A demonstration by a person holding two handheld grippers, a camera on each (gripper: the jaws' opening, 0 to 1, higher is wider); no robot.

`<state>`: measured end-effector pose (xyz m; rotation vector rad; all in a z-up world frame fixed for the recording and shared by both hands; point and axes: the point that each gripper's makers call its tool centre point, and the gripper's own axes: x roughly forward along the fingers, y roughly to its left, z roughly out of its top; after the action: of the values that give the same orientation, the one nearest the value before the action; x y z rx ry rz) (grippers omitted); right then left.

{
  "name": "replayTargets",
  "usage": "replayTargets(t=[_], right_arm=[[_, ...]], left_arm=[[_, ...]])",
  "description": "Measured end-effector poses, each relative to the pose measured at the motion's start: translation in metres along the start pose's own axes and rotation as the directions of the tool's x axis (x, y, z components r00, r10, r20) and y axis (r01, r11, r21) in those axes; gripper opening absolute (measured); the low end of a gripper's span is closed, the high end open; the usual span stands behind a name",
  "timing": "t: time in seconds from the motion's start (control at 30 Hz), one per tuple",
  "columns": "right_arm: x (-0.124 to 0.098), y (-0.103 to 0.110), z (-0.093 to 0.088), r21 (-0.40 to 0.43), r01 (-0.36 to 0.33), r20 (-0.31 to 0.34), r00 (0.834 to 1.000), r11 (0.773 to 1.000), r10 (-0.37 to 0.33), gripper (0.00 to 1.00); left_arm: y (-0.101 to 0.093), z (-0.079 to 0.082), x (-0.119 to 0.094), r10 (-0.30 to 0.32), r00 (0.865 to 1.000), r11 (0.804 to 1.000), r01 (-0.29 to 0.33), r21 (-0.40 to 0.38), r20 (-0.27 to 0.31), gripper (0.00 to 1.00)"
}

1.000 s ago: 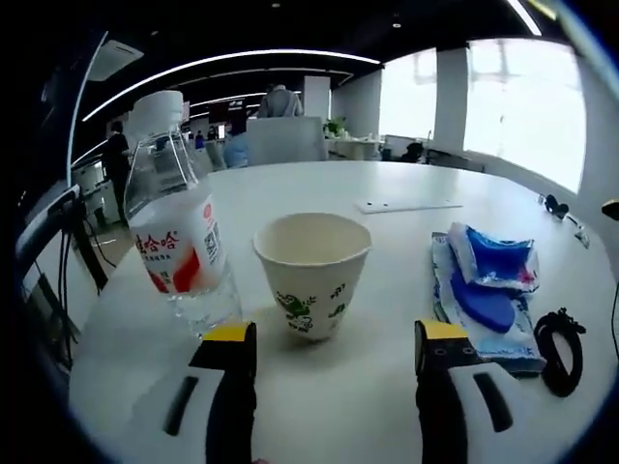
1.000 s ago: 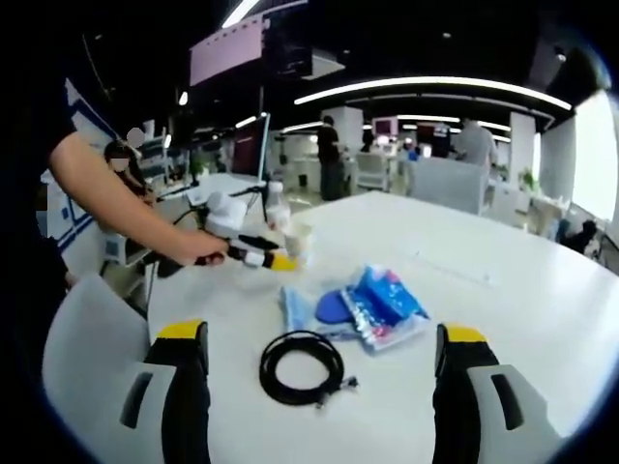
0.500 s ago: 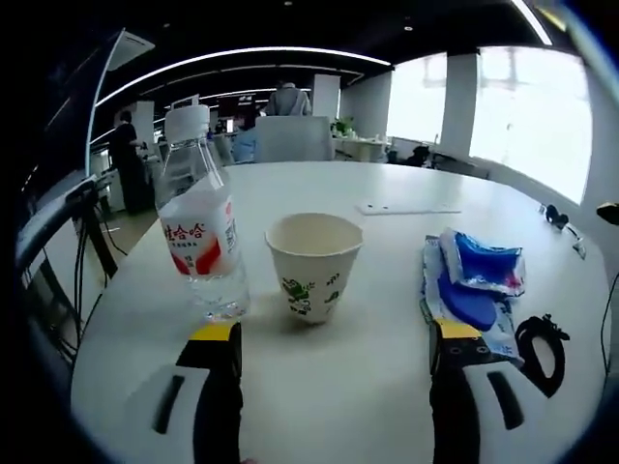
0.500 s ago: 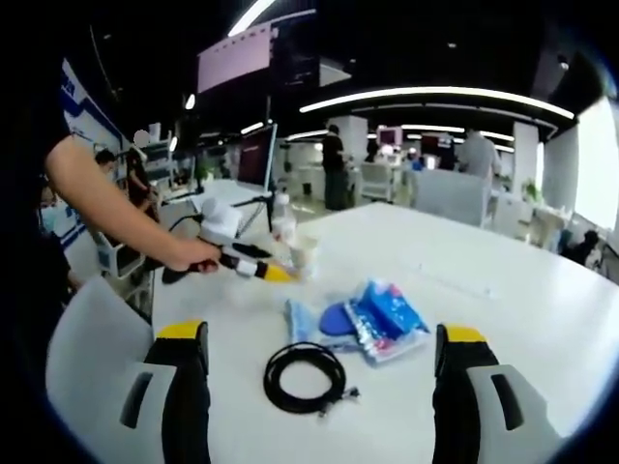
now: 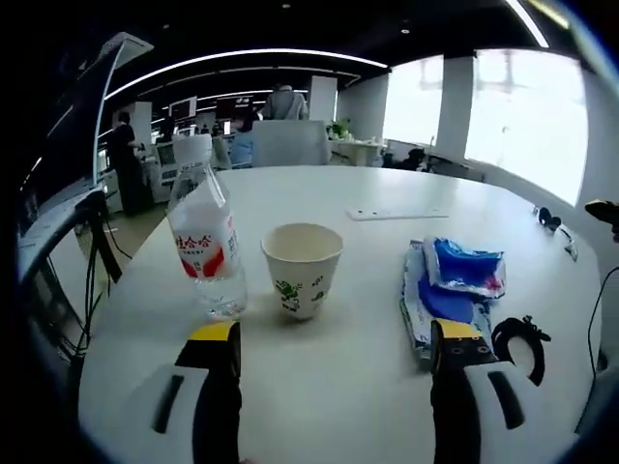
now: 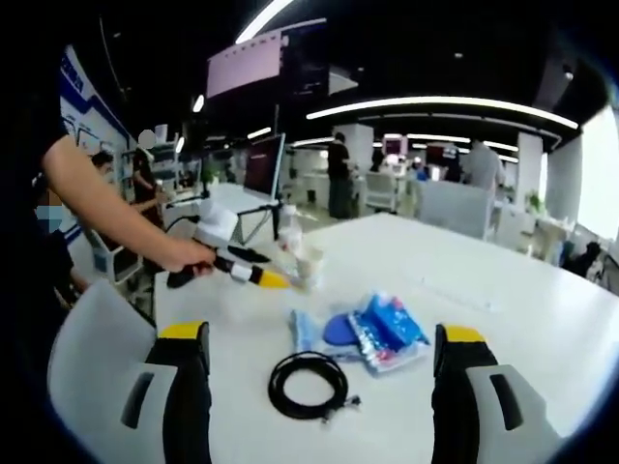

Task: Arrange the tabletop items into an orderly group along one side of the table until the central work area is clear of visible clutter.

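I pull left gripper (image 5: 334, 343) back from paper cup (image 5: 301, 271) and water bottle (image 5: 207, 242); jaws apart, empty; cup now beside bottle near table (image 5: 319, 406) edge; right gripper (image 6: 324, 353) spread, hovering over black cable (image 6: 309, 384); blue packets (image 6: 372, 329) remain mid-table; cable likely next.

A large round white table (image 5: 387, 193) anchors an open office; beyond its far edge stand white columns (image 5: 455, 101) and bright windows (image 5: 527, 111); curved light strips (image 5: 242, 56) cross the dark ceiling above it; desks and monitors (image 6: 263, 164) lie past its left side.
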<state>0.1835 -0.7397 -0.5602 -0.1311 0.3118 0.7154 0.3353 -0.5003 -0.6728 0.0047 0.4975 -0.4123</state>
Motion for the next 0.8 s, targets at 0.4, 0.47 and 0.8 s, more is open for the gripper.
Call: replayTargets(t=[0.4,0.47,0.8], right_arm=[[-0.002,0.004,0.010,-0.029,-0.020,0.023,1.000,0.999,0.020,0.94],[-0.002,0.004,0.013,-0.033,-0.020,0.032,0.999,0.999,0.022,0.94],[-0.005,0.008,0.021,-0.066,-0.030,0.052,0.998,0.997,0.033,0.92]], left_arm=[[-0.011,0.008,-0.021,-0.004,1.000,1.000,0.004,0.004,0.020,0.87],[-0.013,0.011,-0.024,-0.003,1.000,1.000,0.003,0.012,0.028,0.89],[-0.017,0.020,-0.041,0.018,0.999,1.000,-0.017,-0.011,0.044,0.99]])
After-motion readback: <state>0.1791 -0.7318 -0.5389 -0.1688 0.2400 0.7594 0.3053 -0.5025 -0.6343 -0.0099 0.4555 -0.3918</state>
